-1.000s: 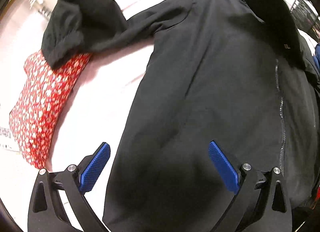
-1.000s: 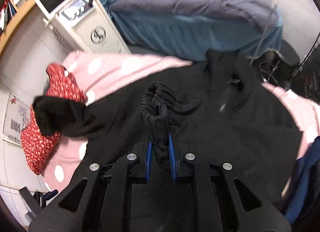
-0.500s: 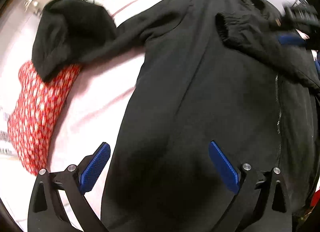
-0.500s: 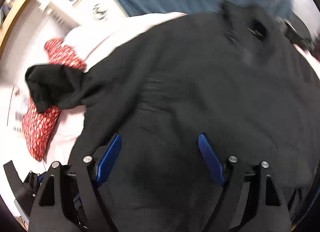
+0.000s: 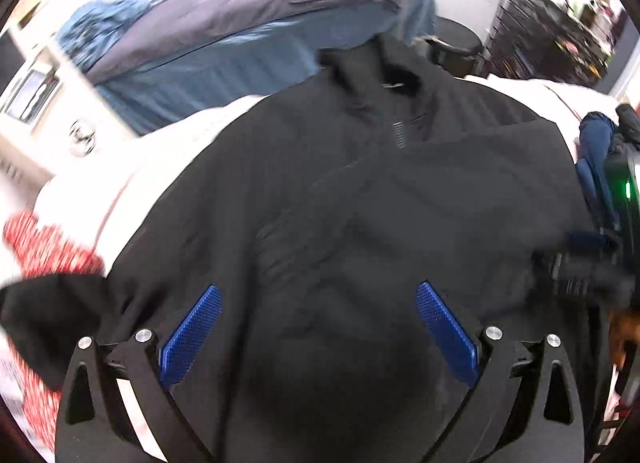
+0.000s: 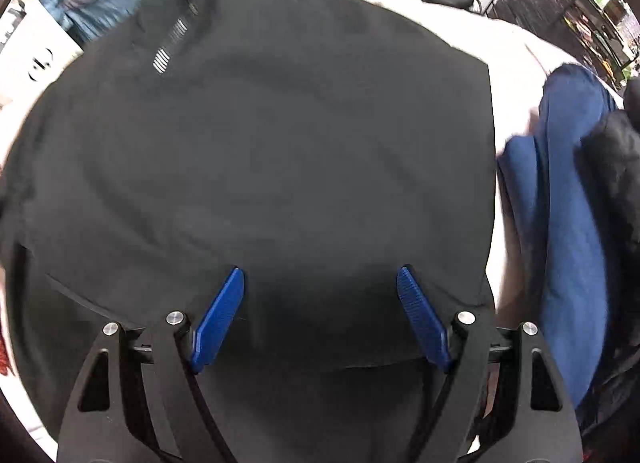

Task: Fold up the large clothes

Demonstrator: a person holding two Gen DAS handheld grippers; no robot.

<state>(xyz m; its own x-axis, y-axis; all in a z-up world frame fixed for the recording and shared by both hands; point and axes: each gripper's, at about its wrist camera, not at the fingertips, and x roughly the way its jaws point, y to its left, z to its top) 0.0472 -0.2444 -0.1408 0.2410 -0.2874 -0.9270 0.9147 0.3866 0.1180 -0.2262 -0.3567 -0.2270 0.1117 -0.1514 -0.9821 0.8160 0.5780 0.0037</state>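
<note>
Since 1 s ago right gripper [image 6: 320, 317] dropped the sleeve [image 5: 400, 191] across black jacket [image 6: 260, 151]; both claws wide, empty; left gripper [image 5: 318, 329] hovers mid-frame; other sleeve [image 5: 52, 315] lower left still unfolded

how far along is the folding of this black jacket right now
Early stage. Done: one sleeve looks folded across the chest of the black jacket, lying diagonally. In hand: nothing; the left gripper and right gripper are both open above the fabric. Left: the other sleeve hangs out over the red floral item, and the body is unfolded.
</note>
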